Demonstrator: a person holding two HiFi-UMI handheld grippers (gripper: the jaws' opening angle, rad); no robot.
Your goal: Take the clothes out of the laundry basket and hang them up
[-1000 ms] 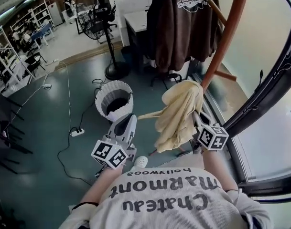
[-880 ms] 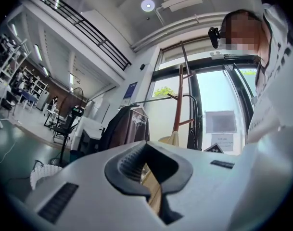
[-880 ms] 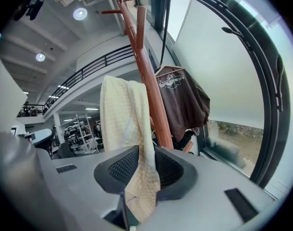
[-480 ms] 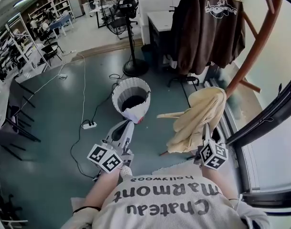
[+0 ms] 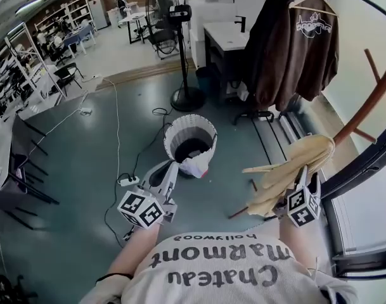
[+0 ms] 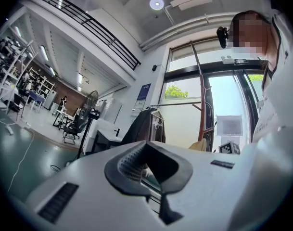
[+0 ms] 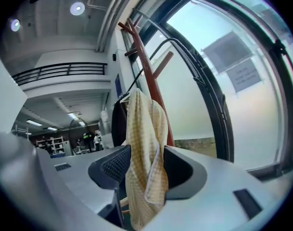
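Yellow waffle-weave garment [image 5: 293, 168] hangs bunched from a peg of the brown coat rack [image 5: 369, 104]. The right tongs [image 7: 144, 170] have just been opening and stand released around its lower folds, whose ends are cut off. The left tongs [image 6: 153, 171] are clenched, empty.

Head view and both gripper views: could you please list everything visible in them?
white woven laundry basket: one, white, floor ahead
reddish-brown wooden coat stand: one, reddish-brown, right
pale yellow waffle-weave cloth: one, yellow, hanging on coat stand
brown jacket: one, brown, hung upper right
black pedestal fan: one, black, beyond basket
white power strip: one, white, floor left of basket
left gripper: one, grey, fingers shut, empty
right gripper: one, grey, fingers just opening, cloth between them
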